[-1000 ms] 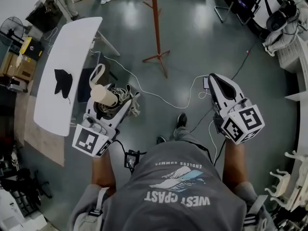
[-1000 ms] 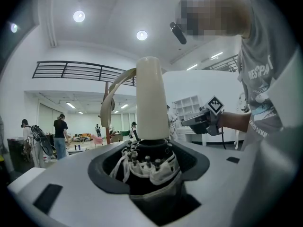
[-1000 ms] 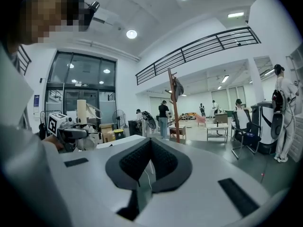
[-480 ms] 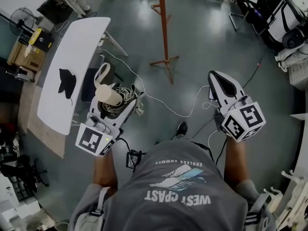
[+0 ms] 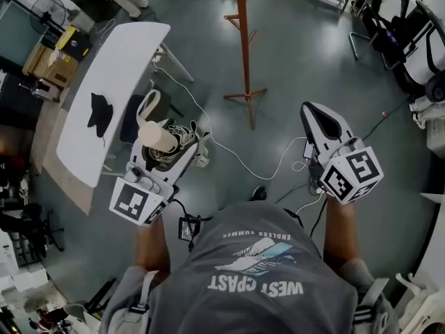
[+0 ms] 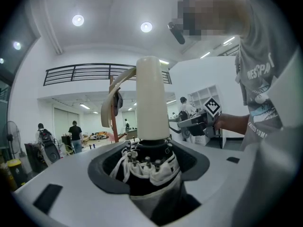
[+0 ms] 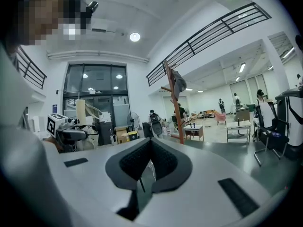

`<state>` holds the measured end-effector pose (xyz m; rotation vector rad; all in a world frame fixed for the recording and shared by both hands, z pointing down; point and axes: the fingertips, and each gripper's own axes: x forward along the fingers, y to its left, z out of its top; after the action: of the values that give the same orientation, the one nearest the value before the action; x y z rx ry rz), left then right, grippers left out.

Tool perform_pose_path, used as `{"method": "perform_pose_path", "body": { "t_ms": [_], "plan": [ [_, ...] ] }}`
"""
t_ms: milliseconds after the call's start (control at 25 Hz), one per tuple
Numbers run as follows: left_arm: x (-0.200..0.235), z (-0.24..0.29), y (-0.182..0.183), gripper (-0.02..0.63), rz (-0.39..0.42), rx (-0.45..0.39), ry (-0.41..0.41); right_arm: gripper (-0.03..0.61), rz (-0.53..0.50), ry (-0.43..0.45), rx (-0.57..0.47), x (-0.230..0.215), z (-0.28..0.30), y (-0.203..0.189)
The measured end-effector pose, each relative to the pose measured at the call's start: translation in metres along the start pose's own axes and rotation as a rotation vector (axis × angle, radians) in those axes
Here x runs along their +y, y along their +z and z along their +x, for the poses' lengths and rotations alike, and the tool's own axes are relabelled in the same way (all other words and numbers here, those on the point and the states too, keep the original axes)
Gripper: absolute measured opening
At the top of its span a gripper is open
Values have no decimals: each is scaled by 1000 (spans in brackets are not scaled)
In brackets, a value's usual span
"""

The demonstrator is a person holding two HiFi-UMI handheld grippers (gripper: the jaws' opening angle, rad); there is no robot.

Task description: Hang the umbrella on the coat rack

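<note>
My left gripper is shut on a folded umbrella, black and white with a cream cylindrical handle sticking up and a pale strap loop. In the left gripper view the handle stands upright out of the jaws, with the bunched canopy between them. The red-brown coat rack stands on the floor ahead, its feet a step or two away. My right gripper is held out at the right, its jaws shut with nothing between them. The rack also shows ahead of it.
A white table with a small black item on it stands at the left. White cables run over the grey floor between me and the rack. Boxes and a fan stand at far left, chairs and gear at far right.
The whole scene has slid down and right in the head view, and the rack's feet now lie closer to my grippers. Both grippers keep the same pose, the left still holding the umbrella.
</note>
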<state>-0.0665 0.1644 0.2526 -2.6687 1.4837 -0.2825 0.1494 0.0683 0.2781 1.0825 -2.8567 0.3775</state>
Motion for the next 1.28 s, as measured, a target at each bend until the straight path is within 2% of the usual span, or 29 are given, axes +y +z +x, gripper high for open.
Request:
{"method": "perform_pose_path", "body": {
  "t_ms": [200, 520, 680, 840, 1280],
  "plan": [
    [2, 18, -2, 267, -14, 13, 33, 23, 19, 14, 11, -24, 9, -5],
    [13, 50, -8, 267, -27, 43, 0, 23, 60, -8, 22, -46, 18, -12],
    [30, 68, -13, 267, -23, 42, -35, 23, 67, -64, 14, -60, 16, -15],
    [44, 94, -17, 267, -20, 37, -96, 23, 82, -155, 5, -79, 7, -14],
    [92, 158, -22, 267, -30, 7, -250, 23, 78, -353, -31, -115, 19, 15]
  ]
}}
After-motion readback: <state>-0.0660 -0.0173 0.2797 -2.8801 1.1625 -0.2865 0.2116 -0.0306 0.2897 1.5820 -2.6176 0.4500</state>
